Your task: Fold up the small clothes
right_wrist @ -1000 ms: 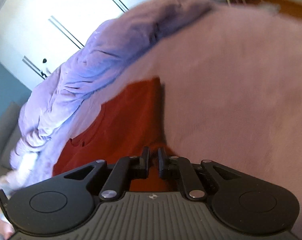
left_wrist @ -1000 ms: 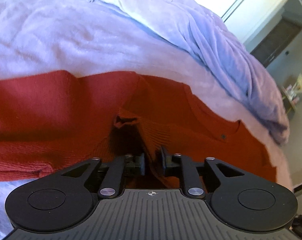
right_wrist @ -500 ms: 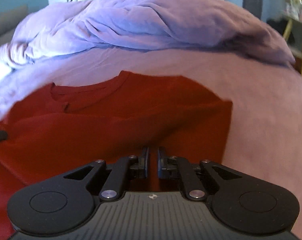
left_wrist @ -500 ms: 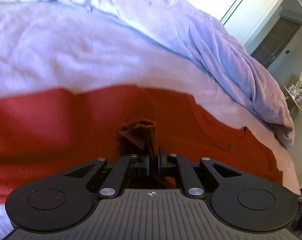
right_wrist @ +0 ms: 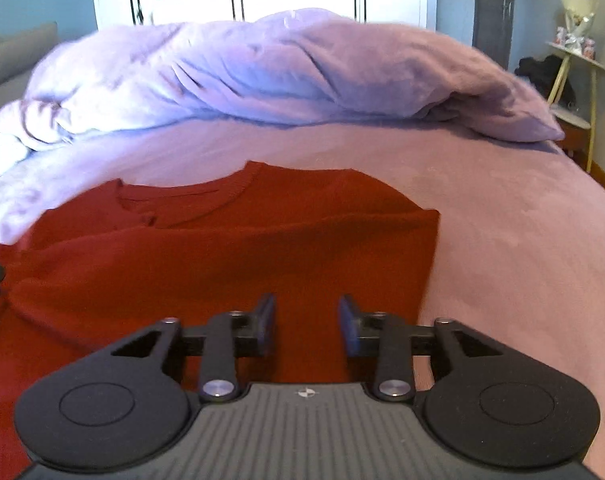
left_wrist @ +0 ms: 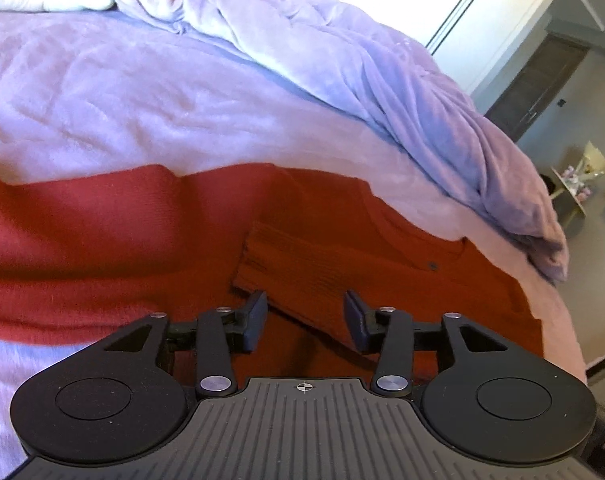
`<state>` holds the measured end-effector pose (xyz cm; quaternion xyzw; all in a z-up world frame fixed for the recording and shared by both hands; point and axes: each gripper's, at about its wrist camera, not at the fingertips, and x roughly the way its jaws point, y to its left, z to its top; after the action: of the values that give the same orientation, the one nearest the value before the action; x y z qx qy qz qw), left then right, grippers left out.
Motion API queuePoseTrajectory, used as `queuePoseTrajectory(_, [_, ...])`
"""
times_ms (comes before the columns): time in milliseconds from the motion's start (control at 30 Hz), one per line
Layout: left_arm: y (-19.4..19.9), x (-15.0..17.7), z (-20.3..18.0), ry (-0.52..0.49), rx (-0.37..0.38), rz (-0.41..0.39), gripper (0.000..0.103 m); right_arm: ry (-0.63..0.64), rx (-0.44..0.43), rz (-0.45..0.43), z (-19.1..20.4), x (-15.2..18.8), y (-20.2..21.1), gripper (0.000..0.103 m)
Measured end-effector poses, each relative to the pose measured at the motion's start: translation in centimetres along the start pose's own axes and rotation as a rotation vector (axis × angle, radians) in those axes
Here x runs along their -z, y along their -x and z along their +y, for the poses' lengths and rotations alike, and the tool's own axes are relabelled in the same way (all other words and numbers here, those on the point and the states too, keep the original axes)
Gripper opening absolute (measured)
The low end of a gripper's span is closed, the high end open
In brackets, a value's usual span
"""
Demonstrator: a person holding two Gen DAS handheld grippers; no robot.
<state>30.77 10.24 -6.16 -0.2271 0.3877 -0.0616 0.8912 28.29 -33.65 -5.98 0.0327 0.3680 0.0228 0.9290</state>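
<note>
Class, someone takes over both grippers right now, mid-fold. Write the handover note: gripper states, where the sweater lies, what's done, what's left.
Left gripper: jaws opening, nothing gripped; the ribbed cuff lies just ahead of it, on the sweater body.
Right gripper: jaws opening, empty, over the sweater's right side.
Sweater: red, flat on the purple bed, neckline away from you.
Done: right side folded to a straight edge; one sleeve laid across the body.
Left: probably the other side, then fold lengthwise.
</note>
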Motion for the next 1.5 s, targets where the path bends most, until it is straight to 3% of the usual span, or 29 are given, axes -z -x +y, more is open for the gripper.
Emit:
queuePoseTrajectory(133, [-1.1,0.3,0.5,0.027,-0.116,0.05,0.055,0.064,0.024,0.011,-0.1,2.8,0.5,0.035])
queuePoseTrajectory(167, [-1.0,0.3,0.7,0.038,-0.105,0.051,0.056,0.097,0.028,0.0,0.0,2.9,0.5,0.035])
queuePoseTrajectory(300, [1.2,0.6,1.8,0.076,-0.037,0.038,0.085,0.133,0.088,0.046,1.3,1.8,1.3,0.036])
queuePoseTrajectory(400, [3.5,1.2,3.5,0.116,0.006,0.012,0.088,0.053,0.046,0.046,1.7,2.2,3.7,0.049])
queuePoseTrajectory(433, [4.3,1.4,4.4,0.15,0.005,-0.002,0.088,0.033,0.019,0.049,1.9,2.8,4.5,0.056])
queuePoseTrajectory(533, [6.5,2.1,8.7,0.307,-0.005,-0.057,0.088,-0.008,-0.032,0.078,2.6,5.5,6.5,0.059])
queuePoseTrajectory(733, [10.7,3.8,18.2,0.613,-0.078,-0.173,0.086,-0.002,-0.028,0.104,3.3,8.8,9.2,0.068])
queuePoseTrajectory(867, [13.1,4.4,23.1,0.779,-0.061,-0.294,0.08,-0.008,-0.021,0.121,3.3,8.7,9.1,0.069])
queuePoseTrajectory(933, [13.6,4.2,24.9,0.815,-0.077,-0.344,0.077,-0.028,-0.015,0.129,3.3,8.4,8.9,0.07])
queuePoseTrajectory(1033, [13.5,3.7,27.0,0.835,-0.112,-0.37,0.061,-0.033,0.002,0.137,3.7,8.2,8.6,0.071])
queuePoseTrajectory(1100, [12.9,3.4,28.0,0.85,-0.121,-0.359,0.042,-0.033,0.014,0.143,4.0,8.1,8.5,0.072])
queuePoseTrajectory(1233, [12.6,3.2,29.4,0.868,-0.135,-0.331,0.013,-0.022,0.033,0.152,4.7,8.2,8.3,0.077])
queuePoseTrajectory(1367, [13.7,2.7,28.2,0.769,-0.179,-0.332,0.009,-0.025,0.042,0.155,4.9,8.1,8.1,0.078])
queuePoseTrajectory(1500, [14.5,-0.3,21.5,0.503,-0.145,-0.341,0.008,-0.03,0.035,0.153,4.9,8.0,8.1,0.078])
